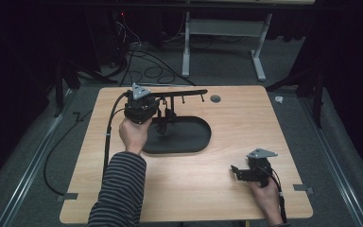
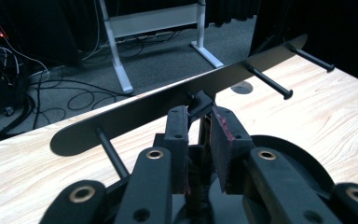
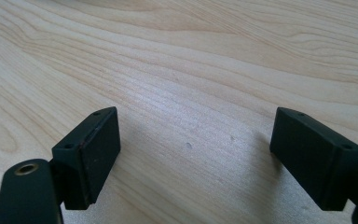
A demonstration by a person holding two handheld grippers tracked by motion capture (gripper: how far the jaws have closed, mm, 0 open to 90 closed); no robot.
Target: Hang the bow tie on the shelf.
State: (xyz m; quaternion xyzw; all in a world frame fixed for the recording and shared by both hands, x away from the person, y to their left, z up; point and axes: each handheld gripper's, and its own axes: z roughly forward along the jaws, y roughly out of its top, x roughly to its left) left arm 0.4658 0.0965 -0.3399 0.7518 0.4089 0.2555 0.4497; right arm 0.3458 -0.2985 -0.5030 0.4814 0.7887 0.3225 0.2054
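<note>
At the far-left part of the pale wooden table (image 1: 203, 189), a black metal stand with a pegged crossbar (image 2: 177, 105) rises from its oval base; the left gripper (image 2: 199, 140), nearly closed around its thin upright post, should keep square and steady, while the right gripper (image 3: 193, 154) rests wide open and empty near right.

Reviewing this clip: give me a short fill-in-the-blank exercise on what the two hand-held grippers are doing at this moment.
1. The left hand-held gripper is closed on the rack's upright ____.
2. The right hand-held gripper has its jaws ____, with nothing between them.
3. The rack stands on an oval black ____.
4. Pegs stick out of the rack's flat ____.

Missing words: post; open; base; bar
</note>
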